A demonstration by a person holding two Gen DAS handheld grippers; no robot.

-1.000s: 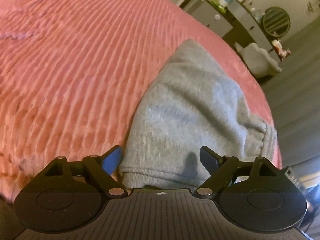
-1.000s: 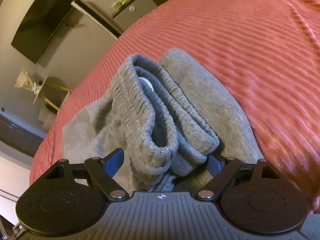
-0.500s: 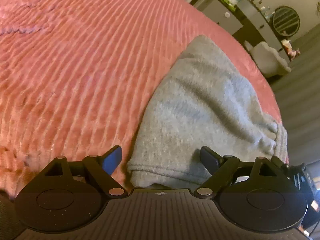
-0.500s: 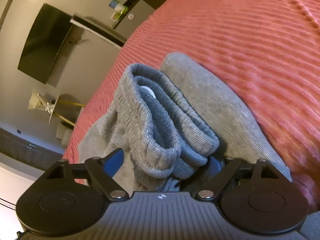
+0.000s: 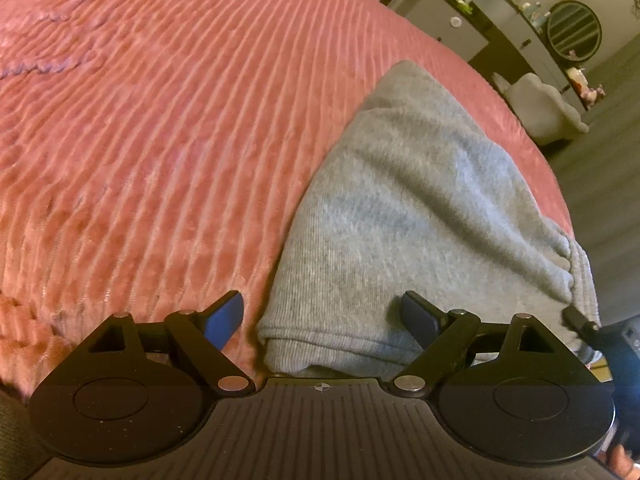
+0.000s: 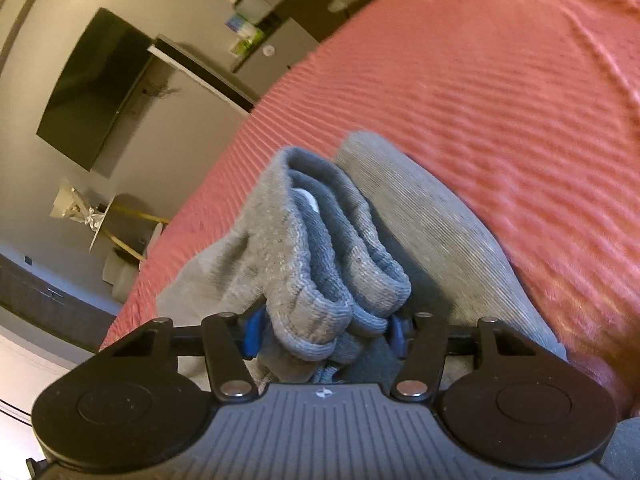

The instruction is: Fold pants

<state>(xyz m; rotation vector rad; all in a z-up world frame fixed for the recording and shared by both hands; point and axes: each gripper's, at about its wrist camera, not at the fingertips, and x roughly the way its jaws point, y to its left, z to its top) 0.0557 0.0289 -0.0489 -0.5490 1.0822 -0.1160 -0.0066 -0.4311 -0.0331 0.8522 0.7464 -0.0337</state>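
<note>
Lying on the bed [image 5: 168, 128], near its edge, the pants [image 5: 420, 208] are already a compact grey bundle: several layers are stacked, and the ribbed waistband [image 6: 320, 264] sits doubled over itself on top, as the right wrist view shows. By the look of it most of the folding is done; what remains, I judge, is a last fold or a tidy-up of that bunched end, then squaring the pile.

The right tongs [image 6: 324, 334] have just been closing, and their blue pads now press the waistband bundle from both sides, so they have a hold on the pants. The left tongs [image 5: 322, 314] stand wide apart over the opposite folded edge; the near corner of the cloth lies between the jaws, but neither pad presses on it, so they hold nothing.

The bed carries a salmon, ribbed cover, and the pants lie well to one side of it, close to where it drops away to the floor.

No brand or writing can be read. A small white patch [image 6: 306, 198] shows inside the waistband, perhaps a tag, but nothing on it is legible. Items on the dresser [image 5: 472, 24] in the background are too small and blurred to read.
</note>
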